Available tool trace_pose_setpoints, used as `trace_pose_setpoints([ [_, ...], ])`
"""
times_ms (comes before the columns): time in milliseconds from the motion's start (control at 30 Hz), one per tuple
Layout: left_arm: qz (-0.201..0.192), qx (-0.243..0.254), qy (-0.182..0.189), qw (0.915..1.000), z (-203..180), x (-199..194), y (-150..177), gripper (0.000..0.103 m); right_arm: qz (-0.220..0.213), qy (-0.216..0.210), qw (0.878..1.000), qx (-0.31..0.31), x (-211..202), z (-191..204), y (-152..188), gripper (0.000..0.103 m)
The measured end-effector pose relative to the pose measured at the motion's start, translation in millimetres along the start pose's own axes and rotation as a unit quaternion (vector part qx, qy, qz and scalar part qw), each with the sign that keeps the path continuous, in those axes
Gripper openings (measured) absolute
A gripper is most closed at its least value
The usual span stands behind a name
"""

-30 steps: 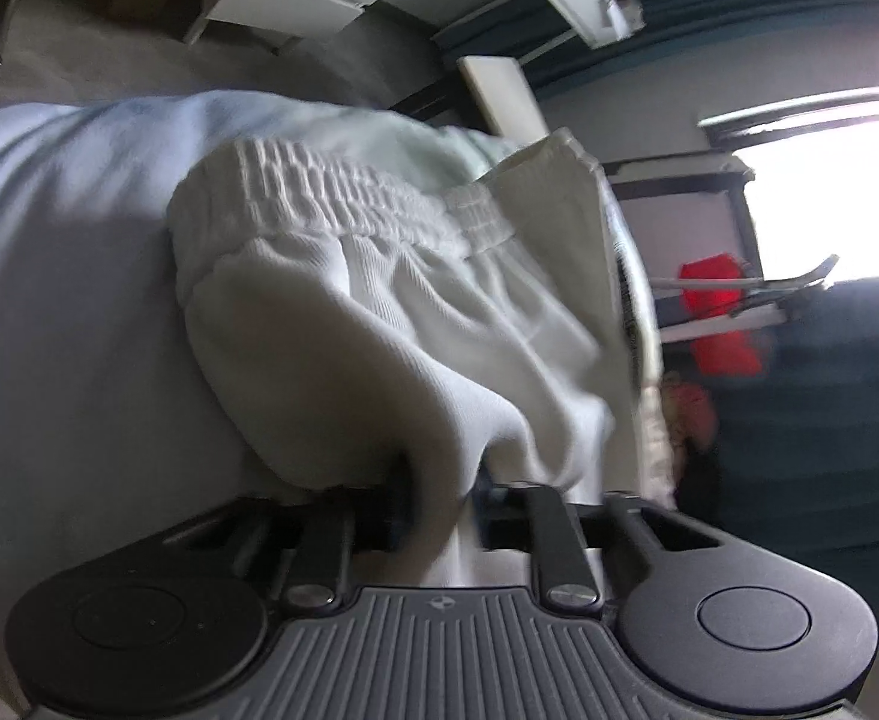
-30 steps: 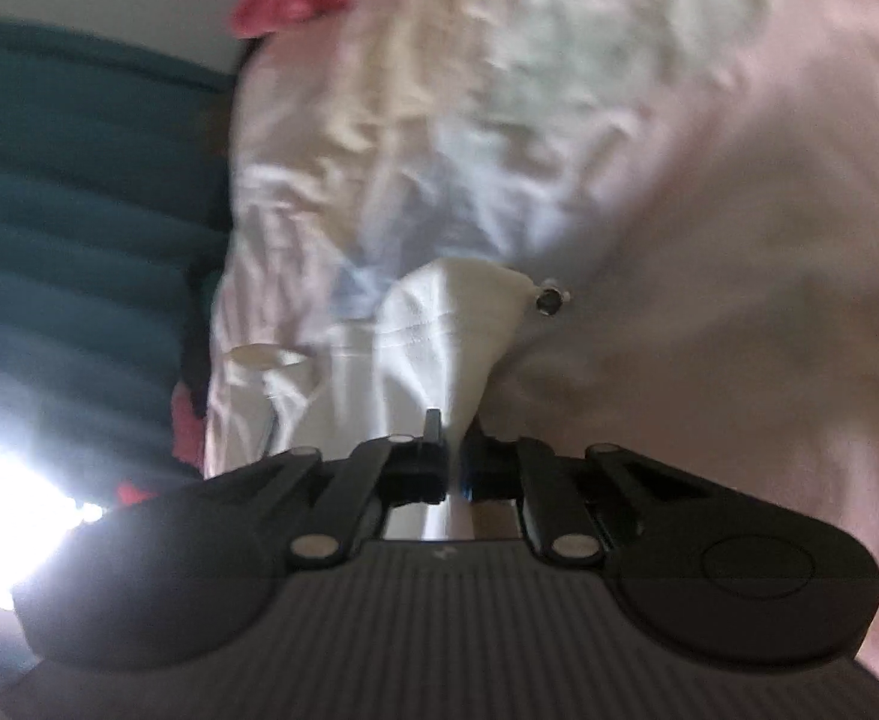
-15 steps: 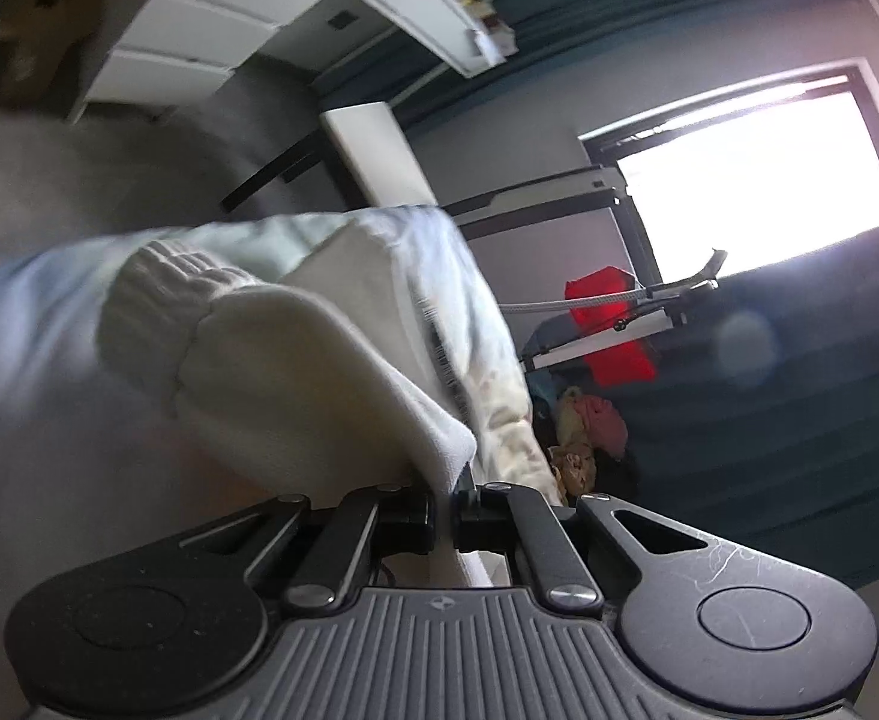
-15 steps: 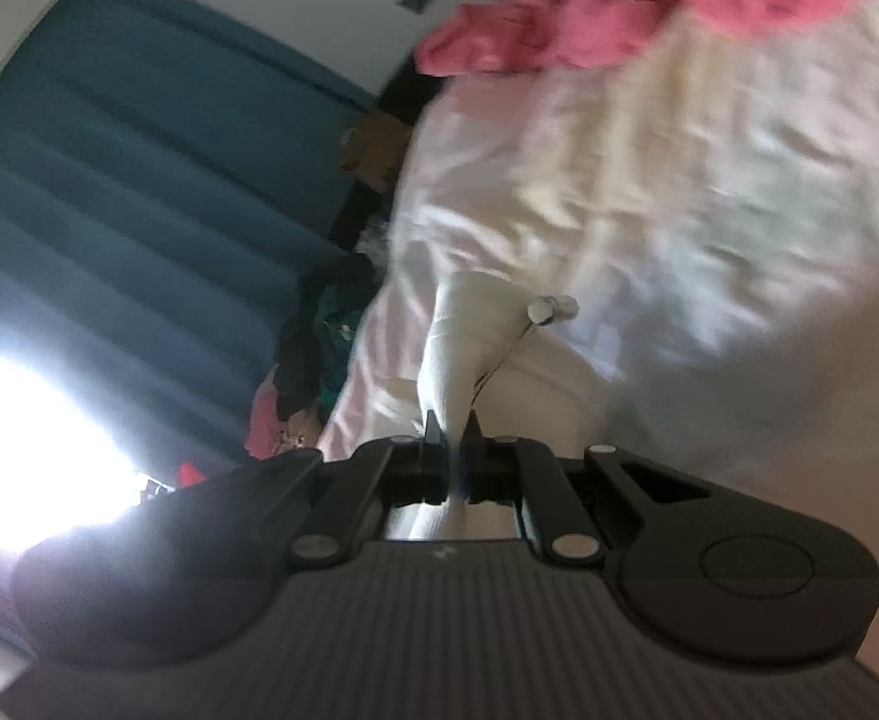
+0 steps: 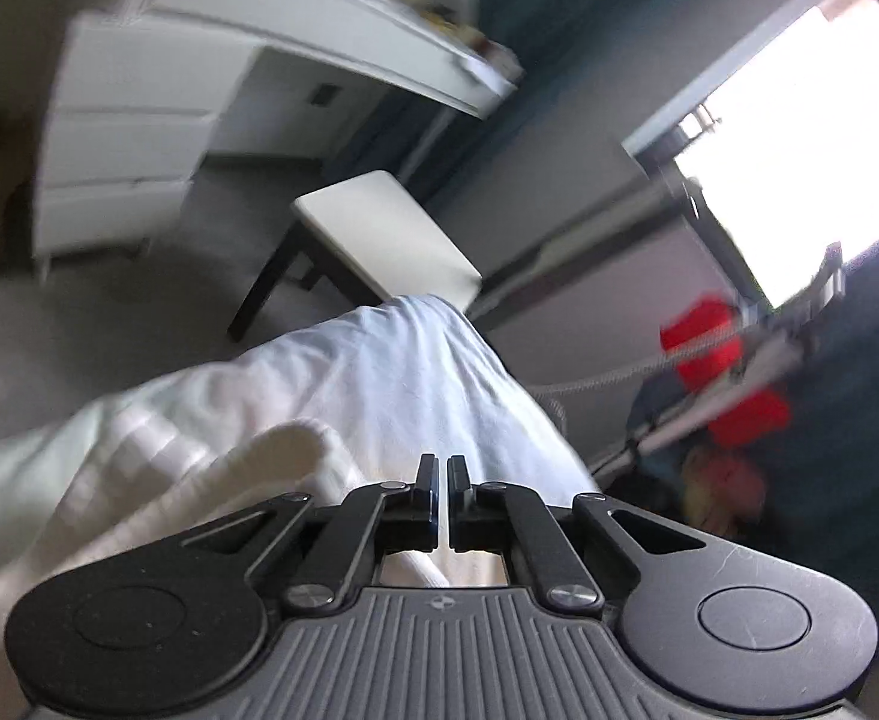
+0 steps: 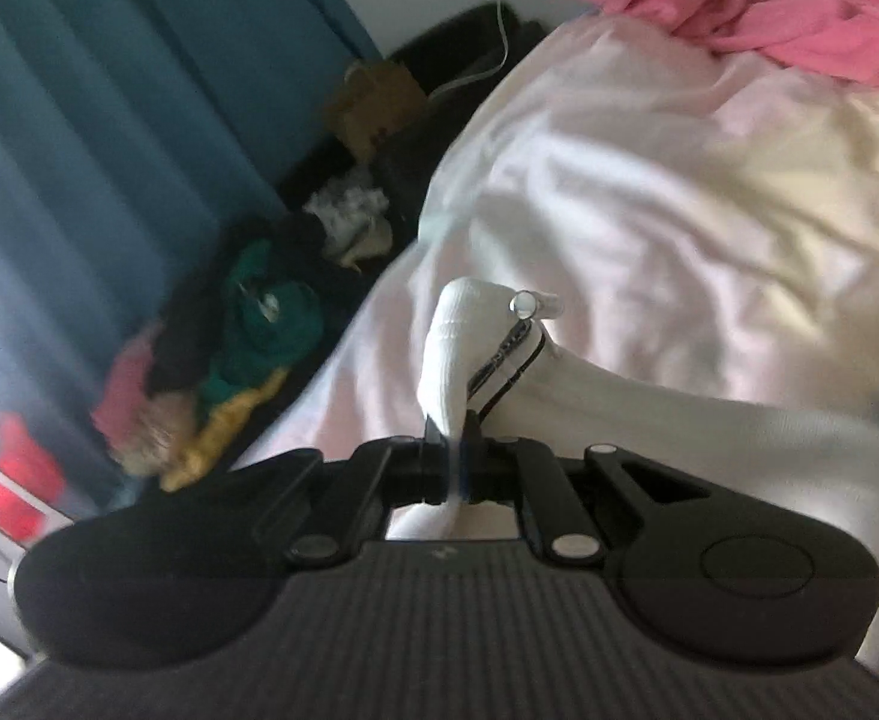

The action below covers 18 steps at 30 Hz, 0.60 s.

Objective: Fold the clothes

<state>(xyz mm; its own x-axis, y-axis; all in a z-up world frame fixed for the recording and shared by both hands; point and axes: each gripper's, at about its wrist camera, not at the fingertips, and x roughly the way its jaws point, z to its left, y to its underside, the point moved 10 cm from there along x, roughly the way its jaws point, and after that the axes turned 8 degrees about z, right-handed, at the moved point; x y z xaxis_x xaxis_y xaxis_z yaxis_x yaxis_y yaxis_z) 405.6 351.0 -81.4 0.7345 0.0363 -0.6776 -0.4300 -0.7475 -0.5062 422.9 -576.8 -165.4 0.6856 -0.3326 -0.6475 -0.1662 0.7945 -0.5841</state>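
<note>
A white ribbed garment with an elastic waistband lies on the bed. In the left wrist view its bunched fabric (image 5: 157, 474) sits left of and under my left gripper (image 5: 441, 468), whose jaws are nearly closed with a thin gap; whether cloth is pinched there is unclear. In the right wrist view my right gripper (image 6: 446, 438) is shut on a fold of the white garment (image 6: 457, 348), which rises above the jaws and carries a drawstring with a metal tip (image 6: 523, 303). The rest of the garment trails to the right (image 6: 709, 426).
The bed has a pale pink and cream sheet (image 6: 679, 192). A pink garment (image 6: 799, 18) lies at its far end. Clothes are piled (image 6: 247, 348) on the floor by teal curtains. A white stool (image 5: 385, 234), white desk (image 5: 139, 114) and red item (image 5: 733, 372) stand beyond the bed.
Both grippers have lifted and tilted up, so more of the room shows. The left view now has less of the garment ahead of its jaws. The right gripper still holds the fold.
</note>
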Motion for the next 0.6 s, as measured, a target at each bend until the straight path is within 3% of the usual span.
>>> trace_pose_setpoints([
  [100,0.009,0.036,-0.006,0.9993,3,7,7,0.006,0.012,0.027,0.999,-0.034,30,4,11,0.011],
  [233,0.000,0.035,0.031,0.9989,14,-21,21,0.009,0.026,0.010,0.999,-0.026,34,-5,17,0.019],
  [300,-0.009,0.032,0.050,0.9982,17,-43,31,0.025,0.039,-0.015,0.999,-0.031,24,-8,15,0.039],
  [333,-0.015,0.031,0.057,0.9977,20,-55,37,0.052,0.044,-0.030,0.998,-0.031,17,-10,15,0.047],
  [367,-0.023,0.034,0.056,0.9976,22,-67,45,0.067,0.045,-0.047,0.998,-0.026,5,-14,15,0.065],
  [400,-0.031,0.037,0.053,0.9974,24,-78,52,0.067,0.044,-0.063,0.997,-0.019,-6,-19,16,0.077],
  [500,-0.025,0.044,0.075,0.9959,28,-100,83,0.068,0.028,-0.111,0.993,0.006,-51,-42,18,0.077],
  [600,0.011,0.010,0.070,0.9975,45,-112,121,0.072,0.022,-0.152,0.987,0.052,-96,-78,34,0.078],
])
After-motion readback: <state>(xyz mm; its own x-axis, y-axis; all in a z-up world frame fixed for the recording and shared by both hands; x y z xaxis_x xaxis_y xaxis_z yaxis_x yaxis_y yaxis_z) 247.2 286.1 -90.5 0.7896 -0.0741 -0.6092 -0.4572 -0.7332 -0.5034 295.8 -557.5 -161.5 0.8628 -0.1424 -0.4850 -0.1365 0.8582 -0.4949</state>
